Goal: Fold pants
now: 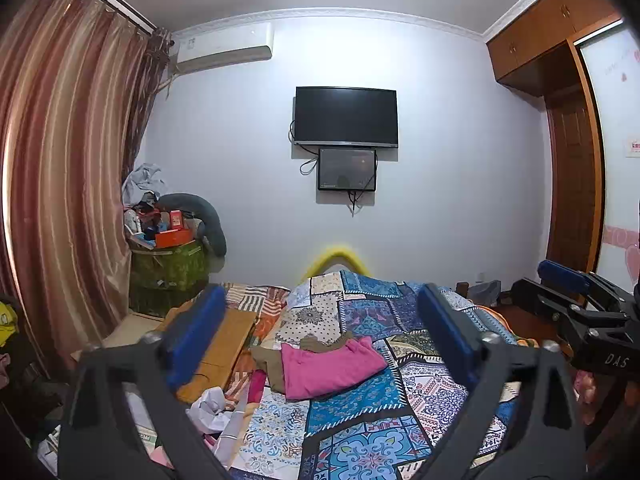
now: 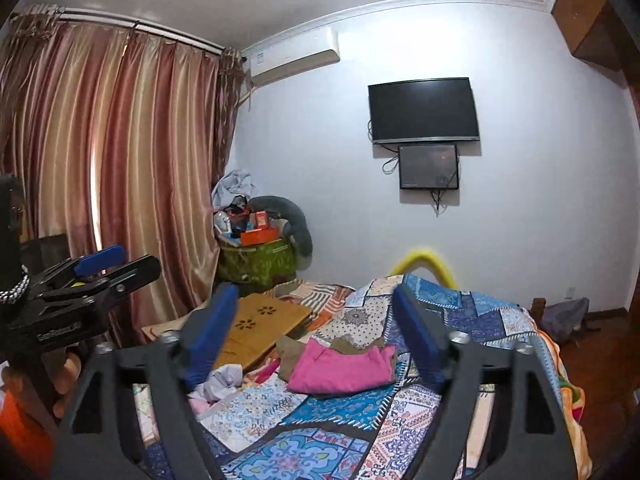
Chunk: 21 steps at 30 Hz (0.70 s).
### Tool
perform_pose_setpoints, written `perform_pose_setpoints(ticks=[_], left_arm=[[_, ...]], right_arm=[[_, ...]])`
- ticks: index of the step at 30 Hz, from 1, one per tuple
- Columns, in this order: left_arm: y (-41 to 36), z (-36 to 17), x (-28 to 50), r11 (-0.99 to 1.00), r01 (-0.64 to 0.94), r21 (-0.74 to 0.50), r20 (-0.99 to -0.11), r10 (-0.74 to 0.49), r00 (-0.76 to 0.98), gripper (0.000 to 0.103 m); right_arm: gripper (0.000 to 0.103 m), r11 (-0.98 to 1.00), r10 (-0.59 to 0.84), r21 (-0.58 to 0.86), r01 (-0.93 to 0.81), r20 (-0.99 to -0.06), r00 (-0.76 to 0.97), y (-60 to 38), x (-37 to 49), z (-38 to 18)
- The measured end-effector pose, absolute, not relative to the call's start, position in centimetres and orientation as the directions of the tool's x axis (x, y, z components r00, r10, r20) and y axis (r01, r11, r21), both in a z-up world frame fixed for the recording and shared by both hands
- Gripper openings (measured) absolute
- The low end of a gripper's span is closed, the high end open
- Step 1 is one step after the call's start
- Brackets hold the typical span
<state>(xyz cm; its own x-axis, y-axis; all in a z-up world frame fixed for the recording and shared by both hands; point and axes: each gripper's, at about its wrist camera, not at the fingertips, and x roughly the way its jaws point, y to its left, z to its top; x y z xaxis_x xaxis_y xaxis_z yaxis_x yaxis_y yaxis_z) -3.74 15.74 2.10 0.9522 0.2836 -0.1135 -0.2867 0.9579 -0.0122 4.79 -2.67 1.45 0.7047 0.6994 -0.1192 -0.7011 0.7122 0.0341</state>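
Pink pants [image 1: 330,368] lie folded in a flat bundle on the patchwork bedspread [image 1: 360,412], on top of an olive-brown garment [image 1: 272,364]. They also show in the right wrist view [image 2: 340,370] over the brown garment [image 2: 290,350]. My left gripper [image 1: 320,340] is open and empty, raised above the bed and short of the pants. My right gripper [image 2: 316,332] is open and empty, also held above the bed. Each gripper shows in the other's view, the right one [image 1: 576,292] at the right edge, the left one [image 2: 108,268] at the left.
A wooden lap desk [image 2: 260,328] lies on the bed left of the pants, with crumpled white cloth [image 2: 222,384] in front of it. A green bin [image 2: 260,264] piled with boxes stands by the curtain. A TV [image 1: 346,117] hangs on the far wall.
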Motion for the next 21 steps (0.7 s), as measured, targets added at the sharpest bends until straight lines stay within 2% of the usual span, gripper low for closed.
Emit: perform_pose_setpoints(ticks=[3,5,21], left_arm=[[15.8,1.9,-4.0,0.959,-0.284,-0.025,-0.112,0.279,0.954,0.103],[15.9,1.7,-4.2,0.96,-0.28,-0.032,-0.12,0.274,0.954,0.103],[16.0,0.8,-3.8,0.951,-0.306,-0.047,-0.148,0.296,0.944,0.103]], right_arm=[[0.094,0.724,0.688,0.032,-0.69,-0.12,0.716,-2.8,4.6,1.3],[0.103,0.732,0.678,0.019,-0.681,-0.123,0.725,-2.7,4.4,1.1],[0.103,0.75,0.659,0.029,-0.661,-0.118,0.742,-3.6,3.5,0.4]])
